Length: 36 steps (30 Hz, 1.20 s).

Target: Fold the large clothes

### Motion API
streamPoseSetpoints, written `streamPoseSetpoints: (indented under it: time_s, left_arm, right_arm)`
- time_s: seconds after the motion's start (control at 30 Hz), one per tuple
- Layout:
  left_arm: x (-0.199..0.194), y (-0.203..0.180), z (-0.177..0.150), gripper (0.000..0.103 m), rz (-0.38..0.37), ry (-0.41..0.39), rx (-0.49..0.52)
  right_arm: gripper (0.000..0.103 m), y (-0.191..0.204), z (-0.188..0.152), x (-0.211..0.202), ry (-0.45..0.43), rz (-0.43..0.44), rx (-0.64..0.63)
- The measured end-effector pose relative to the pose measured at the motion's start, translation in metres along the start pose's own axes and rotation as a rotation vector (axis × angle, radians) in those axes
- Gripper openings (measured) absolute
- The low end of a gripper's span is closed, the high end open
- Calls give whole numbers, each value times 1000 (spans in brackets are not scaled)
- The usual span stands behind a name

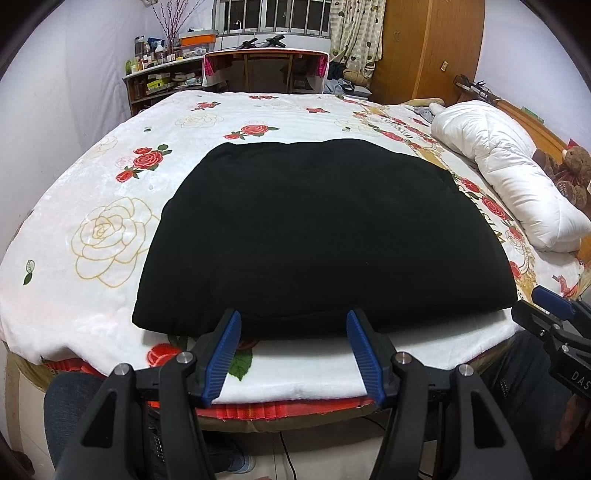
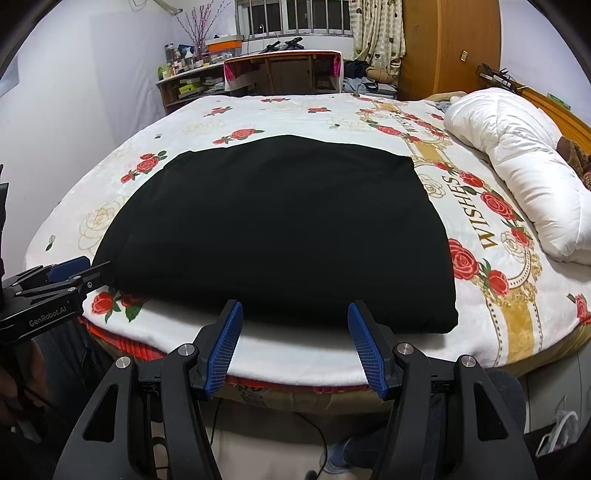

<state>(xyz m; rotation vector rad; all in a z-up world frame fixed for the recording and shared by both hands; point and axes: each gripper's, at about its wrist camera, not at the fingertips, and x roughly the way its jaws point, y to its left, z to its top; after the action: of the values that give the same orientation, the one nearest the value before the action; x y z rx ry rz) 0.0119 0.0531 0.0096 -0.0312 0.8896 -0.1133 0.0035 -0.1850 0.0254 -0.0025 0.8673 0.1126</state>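
Black garment (image 1: 314, 229), already folded into a flat rectangle, lies at the near edge of the rose-patterned bedspread (image 1: 110, 236). Left gripper (image 1: 293, 321) and right gripper (image 2: 295, 314) hover before it, jaws apart, empty; little folding apparently remains.

bed (image 1: 92, 206) rose blanket; barred window (image 1: 273, 16); wooden wardrobe (image 1: 432, 48); desk (image 1: 266, 55); white walls

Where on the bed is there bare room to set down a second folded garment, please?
Free: the floral blanket left of the black garment, and the wide stretch behind it toward the desk. The near strip is narrow. Right is crowded: only a band lies before the white duvet.
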Motion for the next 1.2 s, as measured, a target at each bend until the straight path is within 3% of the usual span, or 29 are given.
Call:
streamPoseSetpoints:
  time_s: [1.2]
  left_arm:
    - [-5,-5,-2,62,15,-7,12]
  right_arm:
    - [60,0,0,1,0,0,-1]
